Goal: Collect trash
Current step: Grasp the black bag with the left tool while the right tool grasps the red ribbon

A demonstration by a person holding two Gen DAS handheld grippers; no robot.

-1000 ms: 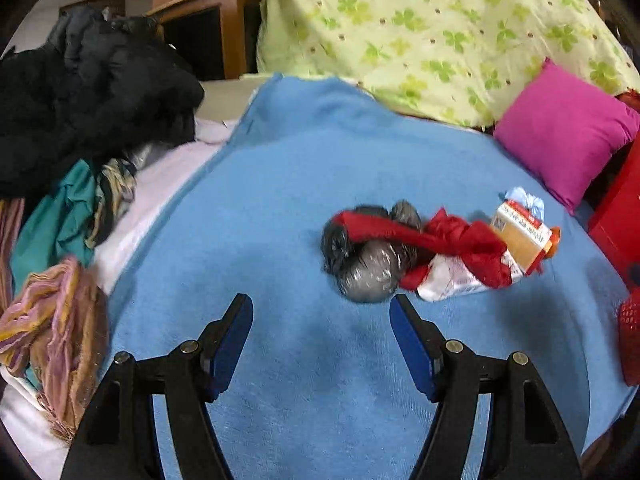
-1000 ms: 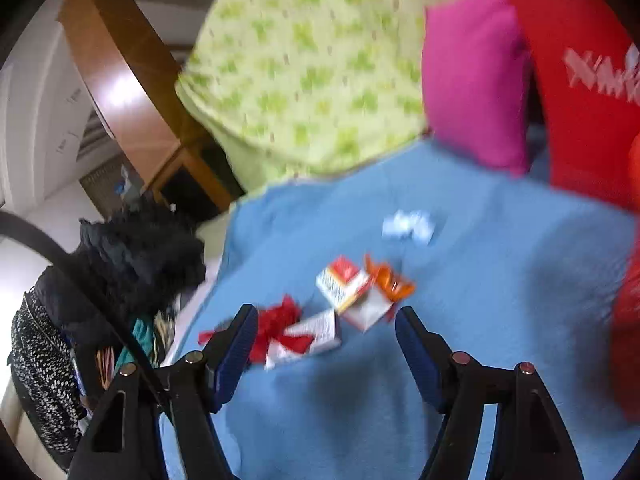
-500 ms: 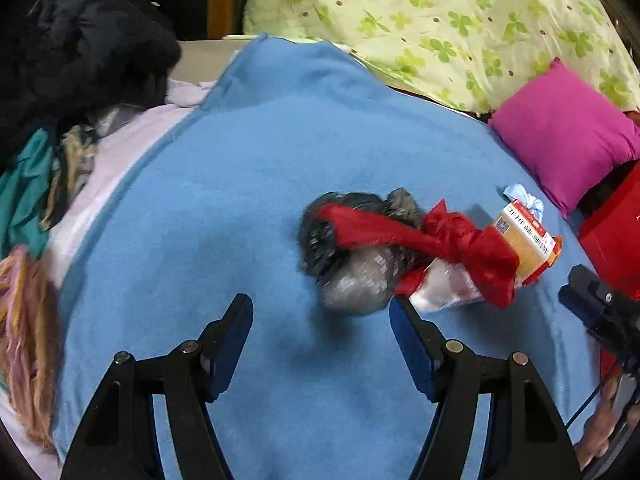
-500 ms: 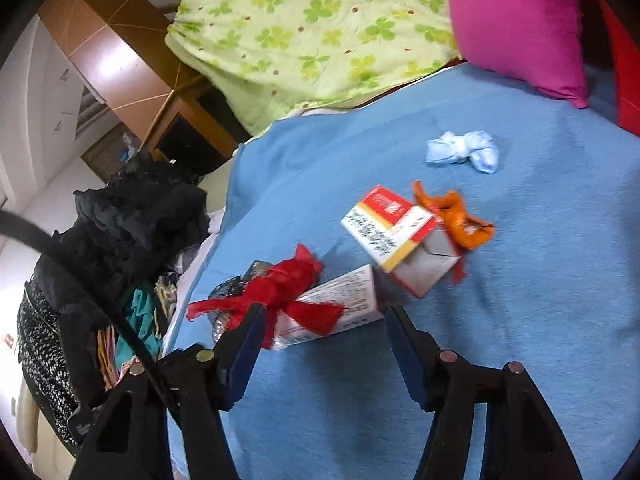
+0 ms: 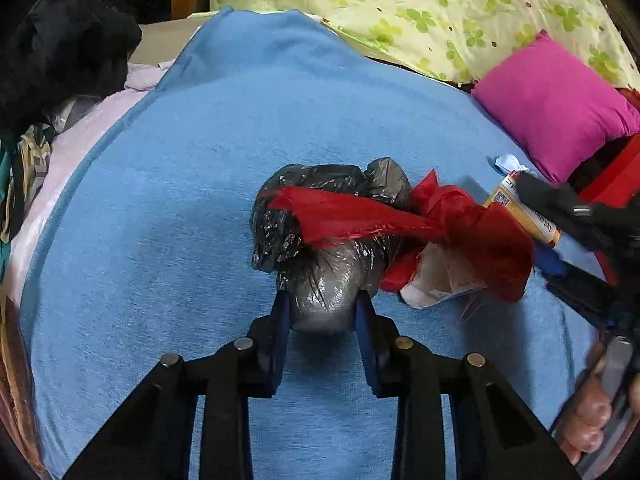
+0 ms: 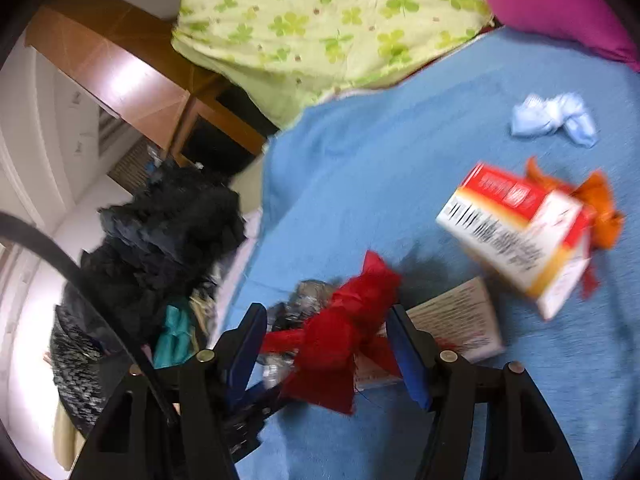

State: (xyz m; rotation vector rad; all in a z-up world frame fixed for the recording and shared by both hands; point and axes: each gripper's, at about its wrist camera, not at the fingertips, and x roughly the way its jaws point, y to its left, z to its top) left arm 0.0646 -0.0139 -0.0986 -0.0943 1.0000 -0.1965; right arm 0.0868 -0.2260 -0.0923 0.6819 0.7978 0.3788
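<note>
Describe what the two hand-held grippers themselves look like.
Both the left hand-held gripper and right hand-held gripper have black triangular-framed fingers with cut-outs, silver rivets at the joints and flat blue pads. A black cable arcs beside the right one.

Right gripper straddles a crumpled red wrapper on the blue blanket, jaws apart on either side, contact unclear through blur. Red-and-white carton lies farther right, orange scrap against it; pale blue wad beyond.
</note>
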